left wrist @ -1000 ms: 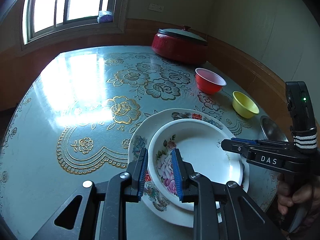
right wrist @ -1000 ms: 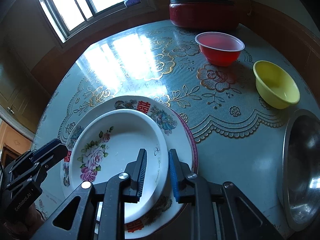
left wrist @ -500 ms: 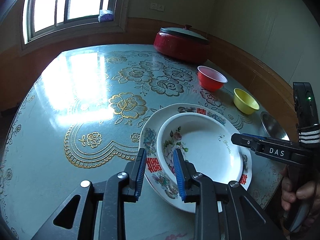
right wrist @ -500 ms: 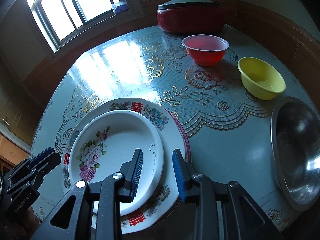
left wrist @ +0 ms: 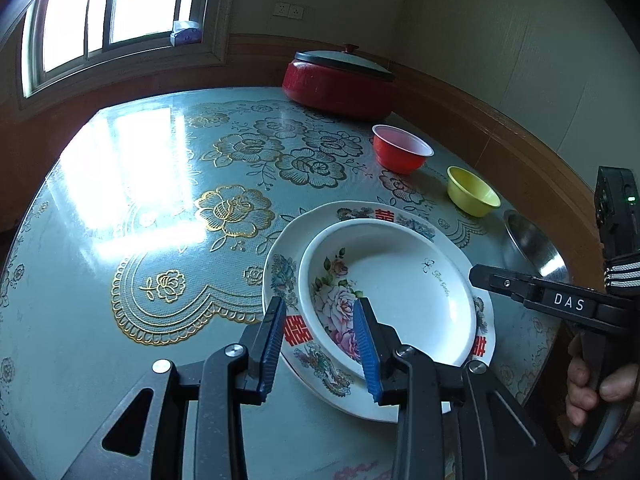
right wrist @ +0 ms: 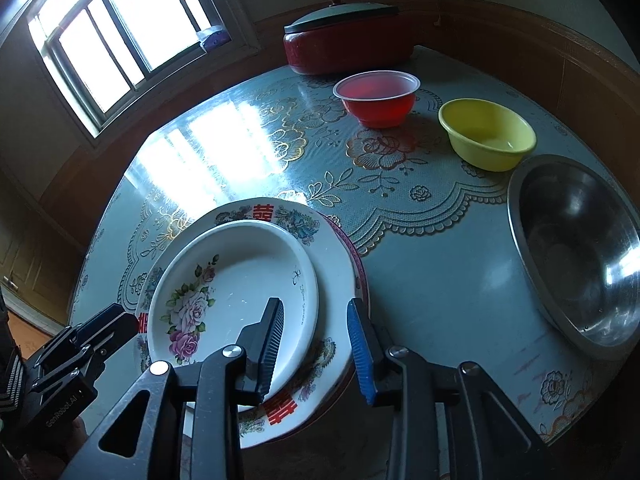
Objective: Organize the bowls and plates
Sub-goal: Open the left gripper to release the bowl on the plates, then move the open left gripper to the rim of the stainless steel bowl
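Note:
A white rose-patterned deep plate (left wrist: 400, 292) sits stacked on a larger plate with red characters (left wrist: 294, 332) near the table's front edge; both show in the right wrist view, the rose plate (right wrist: 240, 276) and the larger plate (right wrist: 336, 256). My left gripper (left wrist: 320, 344) is open and empty, raised over the stack's left rim. My right gripper (right wrist: 316, 344) is open and empty over the stack's right rim. A red bowl (right wrist: 376, 98), a yellow bowl (right wrist: 486, 134) and a steel bowl (right wrist: 576, 252) stand apart to the right.
A red lidded pot (left wrist: 340, 80) stands at the table's far edge near the wall. The table (left wrist: 120, 184) has a glossy flowered cover. A window is at the far left. The steel bowl sits by the table's right edge.
Both grippers have opened wider and pulled back and up from the stacked plates. The plates stay on the table.

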A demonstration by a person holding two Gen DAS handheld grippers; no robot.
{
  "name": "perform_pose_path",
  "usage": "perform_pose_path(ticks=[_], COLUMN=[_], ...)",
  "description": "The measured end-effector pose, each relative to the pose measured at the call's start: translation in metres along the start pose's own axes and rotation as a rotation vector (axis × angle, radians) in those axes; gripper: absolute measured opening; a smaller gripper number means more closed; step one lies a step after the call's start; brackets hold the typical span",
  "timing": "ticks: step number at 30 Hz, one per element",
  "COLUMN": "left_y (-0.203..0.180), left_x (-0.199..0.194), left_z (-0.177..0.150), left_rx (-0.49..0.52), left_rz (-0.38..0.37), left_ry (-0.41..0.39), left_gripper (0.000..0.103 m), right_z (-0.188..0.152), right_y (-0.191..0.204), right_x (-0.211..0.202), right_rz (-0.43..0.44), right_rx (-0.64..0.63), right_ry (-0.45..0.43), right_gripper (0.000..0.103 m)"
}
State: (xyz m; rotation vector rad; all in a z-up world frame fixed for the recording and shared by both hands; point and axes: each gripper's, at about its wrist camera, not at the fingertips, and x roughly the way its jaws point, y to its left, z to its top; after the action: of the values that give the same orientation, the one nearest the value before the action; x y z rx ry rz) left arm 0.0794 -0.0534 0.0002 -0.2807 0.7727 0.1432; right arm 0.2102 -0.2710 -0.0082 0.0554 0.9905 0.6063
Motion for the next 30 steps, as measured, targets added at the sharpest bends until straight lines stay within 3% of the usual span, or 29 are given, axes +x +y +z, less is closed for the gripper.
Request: perform_pose_path(ticks=[22, 30], left_y=[-0.022, -0.040], left_x=[0.016, 0.017], left_z=[0.011, 0.018], left_rx=[0.113, 0.125], left_rz=[-0.126, -0.103], left_ry=[0.043, 0.028], left_gripper=[0.038, 0.039], right_z=[-0.024, -0.015], right_y=[-0.010, -0.019], right_x=[-0.044, -0.054], right_rz=[-0.305, -0.358], right_rx=[0.010, -0.044], right_ry=[-0.090, -0.150], right_gripper=[0.036, 0.036])
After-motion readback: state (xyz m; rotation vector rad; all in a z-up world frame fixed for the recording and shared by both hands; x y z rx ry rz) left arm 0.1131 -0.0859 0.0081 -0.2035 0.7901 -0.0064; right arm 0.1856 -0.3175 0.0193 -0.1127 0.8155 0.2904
